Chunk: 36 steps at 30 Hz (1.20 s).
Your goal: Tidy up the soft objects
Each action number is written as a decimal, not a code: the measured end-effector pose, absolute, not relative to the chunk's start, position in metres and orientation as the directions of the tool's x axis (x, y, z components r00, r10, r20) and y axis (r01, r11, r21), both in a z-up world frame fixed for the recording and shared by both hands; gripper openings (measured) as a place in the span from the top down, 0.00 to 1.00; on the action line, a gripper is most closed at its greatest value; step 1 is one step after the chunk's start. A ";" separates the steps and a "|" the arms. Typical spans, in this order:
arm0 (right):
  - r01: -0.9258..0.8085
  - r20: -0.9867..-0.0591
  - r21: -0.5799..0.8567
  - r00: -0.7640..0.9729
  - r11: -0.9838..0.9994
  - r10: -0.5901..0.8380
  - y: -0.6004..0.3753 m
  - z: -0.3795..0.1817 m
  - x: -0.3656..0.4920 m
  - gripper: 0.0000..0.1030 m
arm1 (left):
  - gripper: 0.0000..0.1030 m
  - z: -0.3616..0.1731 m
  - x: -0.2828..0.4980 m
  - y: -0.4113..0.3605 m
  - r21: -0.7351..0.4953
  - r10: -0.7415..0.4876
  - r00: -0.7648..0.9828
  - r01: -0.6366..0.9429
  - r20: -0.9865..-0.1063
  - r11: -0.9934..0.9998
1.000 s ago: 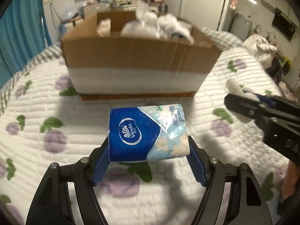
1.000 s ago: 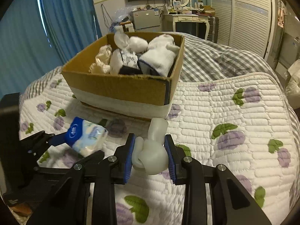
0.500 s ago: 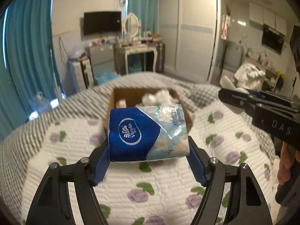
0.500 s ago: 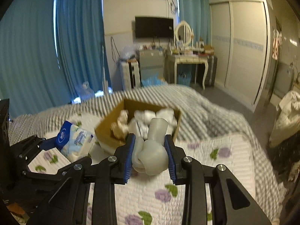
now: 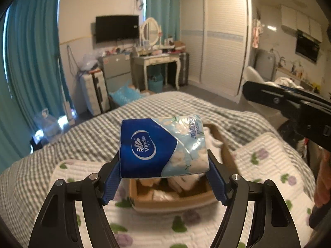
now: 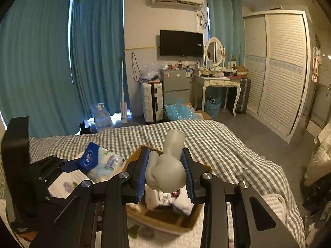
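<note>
Left gripper (image 5: pixel 163 169) clamps a tissue pack (image 5: pixel 162 147) by its ends, right gripper (image 6: pixel 165 173) clamps a white rubbery toy (image 6: pixel 168 169); both above the cardboard box (image 5: pixel 175 203). Both look light and squashy. The pack's film likely slips, so side grips suit.

The left gripper (image 5: pixel 163 175) clamps a blue tissue pack (image 5: pixel 162 147). Below it a cardboard box (image 5: pixel 175 203) of white items sits on the bed (image 5: pixel 269 161).
</note>
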State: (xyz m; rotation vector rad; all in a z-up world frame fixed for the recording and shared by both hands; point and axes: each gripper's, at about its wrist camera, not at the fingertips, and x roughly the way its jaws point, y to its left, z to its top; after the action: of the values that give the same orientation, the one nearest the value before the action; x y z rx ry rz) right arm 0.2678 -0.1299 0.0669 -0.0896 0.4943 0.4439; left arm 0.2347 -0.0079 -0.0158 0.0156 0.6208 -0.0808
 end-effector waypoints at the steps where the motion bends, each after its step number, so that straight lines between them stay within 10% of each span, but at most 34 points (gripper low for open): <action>1: -0.432 -0.485 0.026 0.783 0.902 0.389 -0.127 0.062 0.278 0.70 | 0.30 -0.022 0.246 -0.006 -0.010 -0.067 0.803 0.076 -0.592 0.997; 15: -0.409 -0.588 0.136 0.700 0.902 0.406 -0.125 -0.022 0.387 0.67 | 0.24 -0.080 0.307 -0.004 -0.003 -0.064 0.757 0.082 -0.650 0.997; 19: -0.398 -0.586 0.135 0.706 0.907 0.397 -0.121 -0.029 0.392 0.49 | 0.24 -0.079 0.303 0.000 0.007 -0.049 0.767 0.069 -0.640 0.998; 28: -0.354 -0.537 0.128 0.761 0.926 0.365 -0.135 0.024 0.352 0.38 | 0.24 -0.029 0.258 0.006 0.005 -0.038 0.814 0.050 -0.579 0.999; 36: -0.329 -0.403 0.061 0.855 0.942 0.325 -0.168 0.139 0.249 0.38 | 0.24 0.089 0.157 -0.005 0.081 0.046 0.944 -0.020 -0.327 0.996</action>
State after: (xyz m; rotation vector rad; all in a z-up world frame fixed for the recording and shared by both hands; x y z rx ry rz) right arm 0.2489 -0.1675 0.1390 -0.0105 0.4222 0.3438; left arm 0.1566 -0.0050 0.0888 0.0773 0.3354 0.0339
